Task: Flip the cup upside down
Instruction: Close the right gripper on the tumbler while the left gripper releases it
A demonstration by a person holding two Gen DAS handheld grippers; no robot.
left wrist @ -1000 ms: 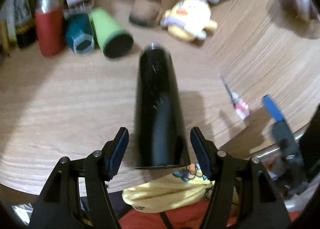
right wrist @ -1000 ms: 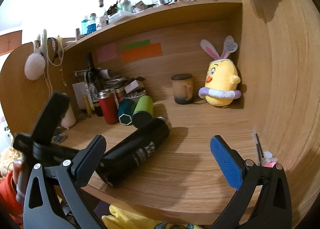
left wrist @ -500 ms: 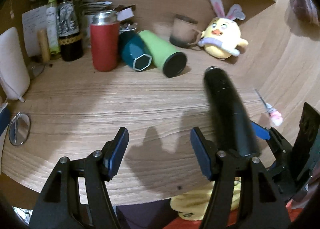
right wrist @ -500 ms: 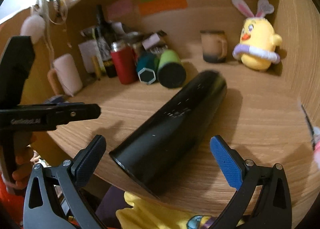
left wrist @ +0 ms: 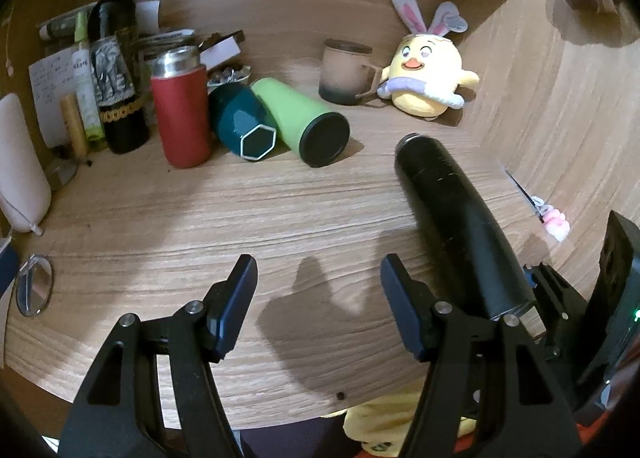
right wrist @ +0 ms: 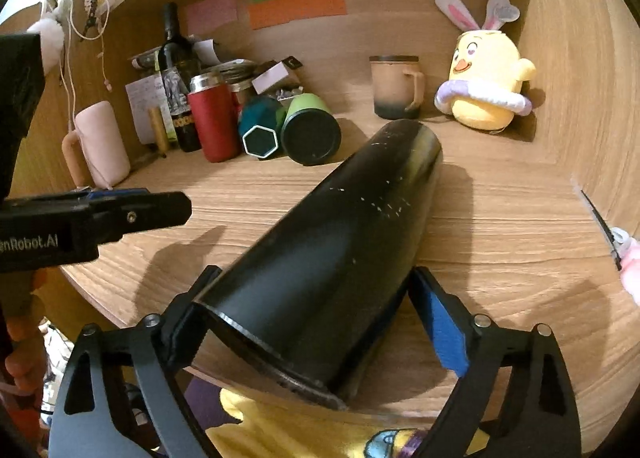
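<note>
Scuffed black cup, tilted lengthwise

The wooden desk is seen from its front edge by the left wrist camera, aimed toward the back wall. The right wrist camera looks the same way, very near the black cup. The red flask and chick toy are shared by both views.

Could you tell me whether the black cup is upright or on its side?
On its side: the black cup lies lengthwise between the right claw fingers.
</note>
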